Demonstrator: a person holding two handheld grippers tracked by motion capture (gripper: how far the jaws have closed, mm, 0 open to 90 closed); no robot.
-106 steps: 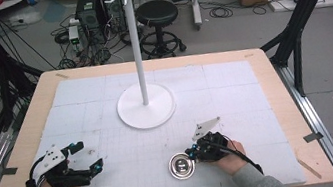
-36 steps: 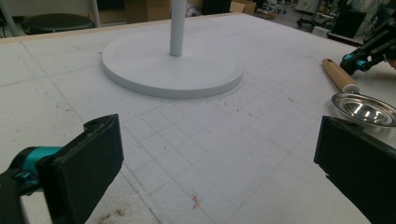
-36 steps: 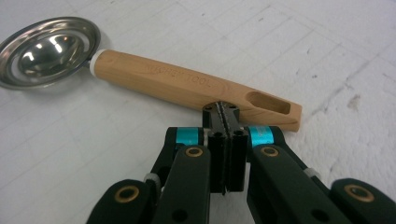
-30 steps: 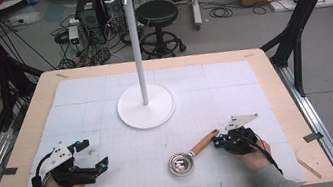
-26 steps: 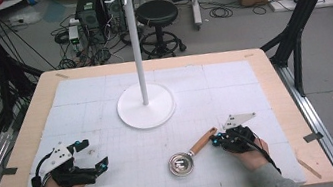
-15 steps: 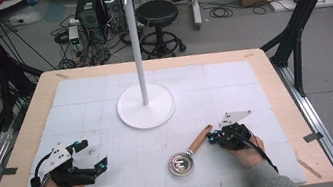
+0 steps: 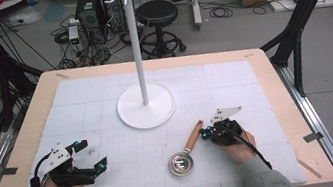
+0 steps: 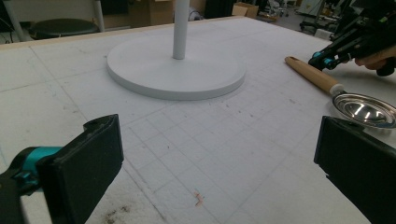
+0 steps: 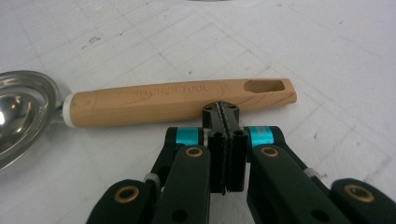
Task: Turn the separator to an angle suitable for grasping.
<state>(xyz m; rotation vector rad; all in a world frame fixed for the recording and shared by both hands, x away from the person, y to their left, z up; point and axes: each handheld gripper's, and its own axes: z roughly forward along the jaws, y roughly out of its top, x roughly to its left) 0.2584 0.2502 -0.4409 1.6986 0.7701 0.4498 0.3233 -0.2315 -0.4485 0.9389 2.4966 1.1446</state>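
From the high view, a scoop point(image 7: 187, 156) with a wooden handle lies on the counter point(image 7: 261, 66) in front of a white stand point(image 7: 145, 105); the right gripper point(image 7: 207, 133) sits at the handle's end, the left gripper point(image 7: 91, 157) well apart. Along the left gripper view, its fingers point(image 8: 86, 170) stand wide over bare mat, the scoop point(image 8: 336, 91) far off. Through the right gripper view, the fingers point(image 9: 218, 135) are pressed together, empty, tips just beside the handle point(image 9: 177, 102).
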